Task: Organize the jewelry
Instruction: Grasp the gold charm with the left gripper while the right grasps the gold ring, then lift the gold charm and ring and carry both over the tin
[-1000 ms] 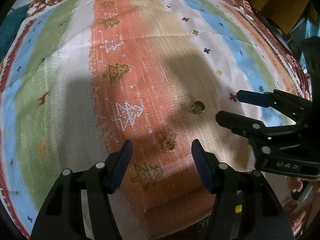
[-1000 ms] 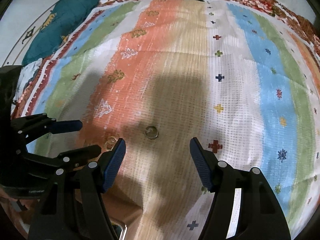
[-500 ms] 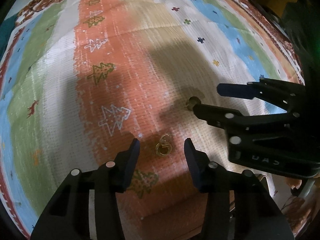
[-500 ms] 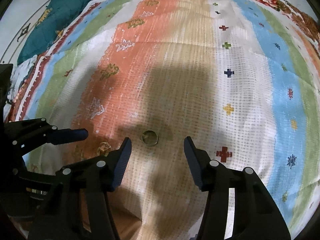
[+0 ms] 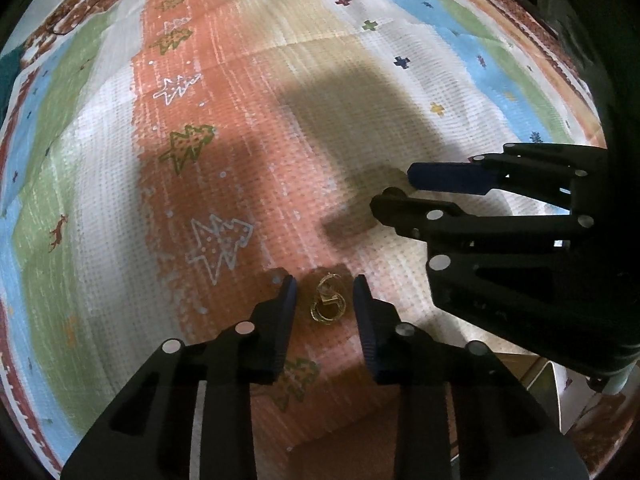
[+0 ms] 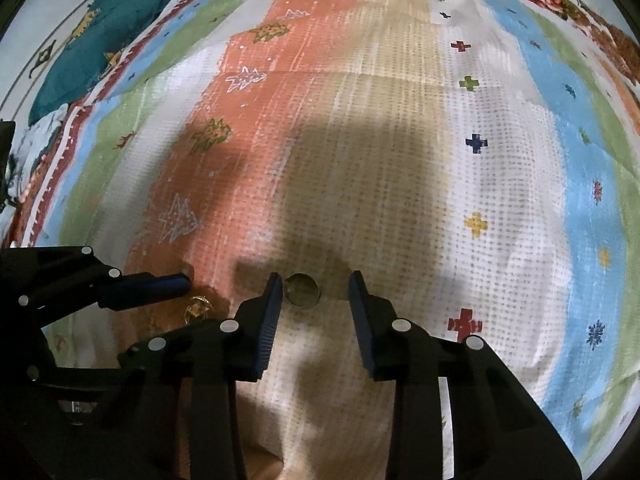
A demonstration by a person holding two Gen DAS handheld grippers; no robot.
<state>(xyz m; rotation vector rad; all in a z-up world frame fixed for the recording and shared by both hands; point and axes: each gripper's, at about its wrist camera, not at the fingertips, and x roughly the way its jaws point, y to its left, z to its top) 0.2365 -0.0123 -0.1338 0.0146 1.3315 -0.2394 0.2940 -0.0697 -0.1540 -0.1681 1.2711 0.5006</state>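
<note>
A small gold earring (image 5: 328,300) lies on the striped patterned cloth (image 5: 224,184). My left gripper (image 5: 324,292) is open, low over the cloth, with the earring between its fingertips. A plain ring (image 6: 302,290) lies on the beige stripe. My right gripper (image 6: 314,290) is open with the ring between its fingertips, close against the left finger (image 6: 274,292). In the left wrist view the right gripper (image 5: 400,188) hides the ring. In the right wrist view the left gripper (image 6: 192,300) sits at the lower left, around the earring (image 6: 198,308).
The cloth (image 6: 400,160) covers the whole surface, with creases and shadows of the grippers. A teal cushion (image 6: 112,24) lies at the far left edge. The cloth's near edge folds down just behind the grippers.
Both grippers have moved down and forward towards the cloth and narrowed their jaws. The earring and the ring now sit between the fingertips; earlier they lay ahead of them.
</note>
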